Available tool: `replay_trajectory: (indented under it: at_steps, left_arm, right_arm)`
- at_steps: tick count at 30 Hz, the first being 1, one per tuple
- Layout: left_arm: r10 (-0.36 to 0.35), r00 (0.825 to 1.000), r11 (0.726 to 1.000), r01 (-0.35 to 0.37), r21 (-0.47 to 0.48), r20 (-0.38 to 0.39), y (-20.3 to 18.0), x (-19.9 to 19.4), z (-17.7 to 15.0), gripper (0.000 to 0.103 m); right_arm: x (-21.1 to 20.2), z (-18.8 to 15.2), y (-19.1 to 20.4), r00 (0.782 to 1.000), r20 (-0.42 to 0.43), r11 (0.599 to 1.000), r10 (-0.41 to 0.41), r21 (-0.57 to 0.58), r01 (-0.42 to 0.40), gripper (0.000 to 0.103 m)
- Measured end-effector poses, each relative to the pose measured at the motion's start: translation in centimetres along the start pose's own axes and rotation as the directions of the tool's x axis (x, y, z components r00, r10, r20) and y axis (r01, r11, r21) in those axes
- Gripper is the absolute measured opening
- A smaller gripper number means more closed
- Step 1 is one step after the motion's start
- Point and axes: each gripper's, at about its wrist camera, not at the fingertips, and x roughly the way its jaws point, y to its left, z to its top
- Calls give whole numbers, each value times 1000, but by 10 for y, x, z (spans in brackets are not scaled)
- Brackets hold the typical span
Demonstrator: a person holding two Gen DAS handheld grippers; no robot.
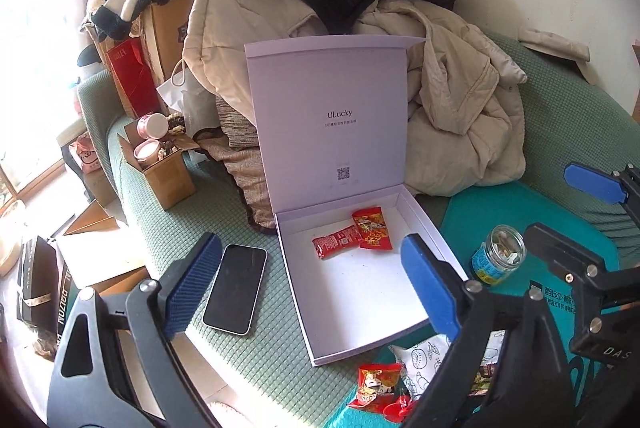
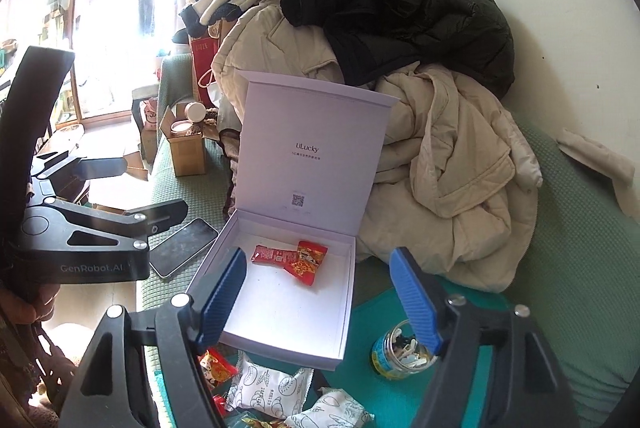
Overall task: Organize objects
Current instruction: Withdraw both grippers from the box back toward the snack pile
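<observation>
Both the left gripper [image 1: 308,280] and right gripper [image 2: 320,296] are open and empty. Next, one should pinch a snack packet [image 2: 268,388] at six o'clock, then drop it into the white box [image 2: 344,312].

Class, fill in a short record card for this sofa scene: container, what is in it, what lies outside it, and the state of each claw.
container: white box, lid standing open, on the green sofa
inside box: two red snack packets, overlapping
left of box: phone, screen dark
right of box: small jar, on a teal mat
in front of box: red and white snack packets
left claw: open, empty
right claw: open, empty
</observation>
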Motion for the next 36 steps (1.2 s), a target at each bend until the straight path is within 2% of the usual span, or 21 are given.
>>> replay_trajectory:
  at_steps: [6,12,26,36]
  left_arm:
    - [59,998,998,-59,0,28,-1,-19,-12,95]
    - [59,998,998,-60,12,15,-3,-28,-26,95]
    - [-8,997,997,14,76,-82,-27,-15,-72,95]
    - [-40,987,996,51,67,-153,-30,1,-102,95]
  right_arm:
    - [-19,-13,4,1000,14,1000,-12,18,11,79]
    - [-25,-29,6,1000,-8,998,-22,53,22,79]
    - [-12,-89,2,992,-123,991,-12,133,28,79]
    - [-1,-123,9,984,-177,984,6,176,26,79]
